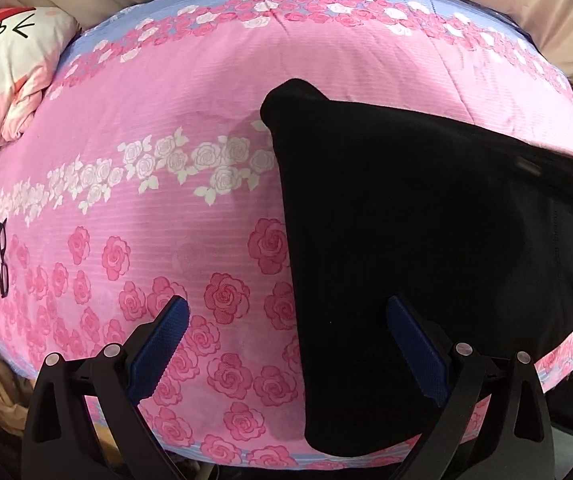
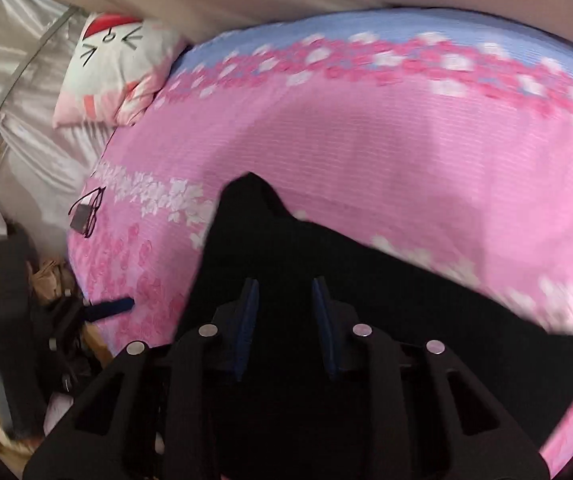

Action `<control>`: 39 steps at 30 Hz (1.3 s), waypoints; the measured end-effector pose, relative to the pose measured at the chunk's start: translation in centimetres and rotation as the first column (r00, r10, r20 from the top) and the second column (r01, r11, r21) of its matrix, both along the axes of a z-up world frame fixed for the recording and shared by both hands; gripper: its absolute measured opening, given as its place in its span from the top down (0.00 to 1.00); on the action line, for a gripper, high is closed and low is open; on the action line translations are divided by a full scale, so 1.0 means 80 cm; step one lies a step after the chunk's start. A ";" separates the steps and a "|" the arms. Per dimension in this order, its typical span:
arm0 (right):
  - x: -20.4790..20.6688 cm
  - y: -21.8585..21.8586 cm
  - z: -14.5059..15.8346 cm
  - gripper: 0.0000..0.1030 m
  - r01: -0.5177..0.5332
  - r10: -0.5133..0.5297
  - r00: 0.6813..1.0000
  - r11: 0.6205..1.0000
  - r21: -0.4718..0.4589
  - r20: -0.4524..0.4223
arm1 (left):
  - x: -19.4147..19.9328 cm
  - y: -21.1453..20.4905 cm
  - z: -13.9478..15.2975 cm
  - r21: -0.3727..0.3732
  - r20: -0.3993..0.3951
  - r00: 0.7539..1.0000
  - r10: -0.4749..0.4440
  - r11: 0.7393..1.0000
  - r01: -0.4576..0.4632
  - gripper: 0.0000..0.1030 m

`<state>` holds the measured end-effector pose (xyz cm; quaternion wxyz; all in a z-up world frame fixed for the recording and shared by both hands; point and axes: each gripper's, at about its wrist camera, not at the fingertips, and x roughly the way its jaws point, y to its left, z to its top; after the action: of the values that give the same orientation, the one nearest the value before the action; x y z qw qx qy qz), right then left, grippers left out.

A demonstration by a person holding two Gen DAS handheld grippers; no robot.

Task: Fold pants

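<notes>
Now the black pants [image 1: 426, 220] are lying on a bed under a pink rose-printed quilt [image 1: 166, 160], folded into a long dark shape that is narrowing to a point away from both cameras.

In the left wrist view, the left gripper [image 1: 288, 354] is hovering above the bed with its jaws spread wide. Its left blue pad is hanging over bare quilt, while its right pad is showing against the black fabric. The near edge of the pants is running between the two pads, and neither pad is pressing on the cloth. Beyond the jaws and to their right, the right gripper's arm is showing as a dark blurred bar [image 1: 558, 184] across the garment.

In the right wrist view, the right gripper [image 2: 285, 308] is pointing steeply down at the pants with its jaws standing narrowly apart. Black fabric is filling the view between and below the pads, but whether they are pinching any of it I cannot tell, since everything there is dark and blurred.

Far to the left of both sets of jaws, a pair of glasses [image 1: 0, 258] is resting on a small dark card near the quilt's edge. Beyond them, a white cat-face pillow [image 2: 114, 64] is lying at the corner of the bed.
</notes>
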<state>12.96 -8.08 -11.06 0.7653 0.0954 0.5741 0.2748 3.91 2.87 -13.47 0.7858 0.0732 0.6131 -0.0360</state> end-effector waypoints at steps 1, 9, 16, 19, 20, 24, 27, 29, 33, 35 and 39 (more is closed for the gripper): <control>0.006 0.009 -0.001 0.74 -0.022 0.022 1.000 1.000 0.006 -0.010 | 0.002 0.005 0.001 -0.003 -0.002 1.000 0.001 1.000 -0.001 0.05; 0.067 0.082 -0.021 0.70 -0.197 0.194 0.980 0.975 -0.100 -0.038 | -0.004 0.019 -0.004 -0.038 -0.015 1.000 0.023 0.999 -0.024 0.05; 0.088 0.117 -0.047 0.70 -0.307 0.293 0.950 0.939 -0.156 -0.108 | -0.015 0.033 -0.014 -0.079 -0.035 0.999 0.042 0.996 -0.044 0.05; 0.094 0.118 -0.046 0.70 -0.333 0.317 0.938 0.937 -0.107 -0.139 | -0.017 0.035 -0.015 -0.071 -0.026 0.999 0.033 0.997 -0.035 0.05; 0.094 0.120 -0.044 0.73 -0.354 0.342 0.929 0.932 -0.074 -0.144 | -0.018 0.035 -0.015 -0.070 -0.023 0.999 0.030 0.997 -0.031 0.05; 0.095 0.139 -0.035 0.92 -0.395 0.386 0.919 0.904 -0.165 -0.085 | -0.021 0.032 -0.021 -0.069 -0.022 0.999 0.032 0.997 -0.034 0.05; 0.105 0.141 -0.054 0.93 -0.357 0.350 0.934 0.918 -0.172 -0.070 | -0.021 0.033 -0.021 -0.062 -0.013 0.999 0.040 0.997 -0.040 0.05; 0.106 0.132 -0.067 0.90 -0.310 0.303 0.951 0.941 -0.139 -0.069 | -0.019 0.032 -0.021 -0.046 -0.001 0.998 0.056 0.997 -0.056 0.05; 0.079 0.071 0.009 0.87 -0.181 0.182 0.981 0.983 -0.023 0.072 | -0.014 0.033 -0.024 -0.044 -0.007 0.998 0.055 0.997 -0.056 0.05; 0.050 0.018 0.038 0.86 -0.099 0.103 0.987 0.994 -0.035 0.124 | -0.015 0.030 -0.024 -0.039 -0.010 0.999 0.036 0.999 -0.037 0.05; -0.029 -0.111 0.031 0.84 0.125 -0.118 0.989 0.989 -0.076 0.088 | -0.015 0.024 -0.024 -0.020 0.004 1.000 0.024 1.000 -0.024 0.05</control>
<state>10.64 -16.93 -8.58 0.8073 0.0874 0.5455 0.2075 2.69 4.80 -15.38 0.7881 0.0579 0.6119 -0.0326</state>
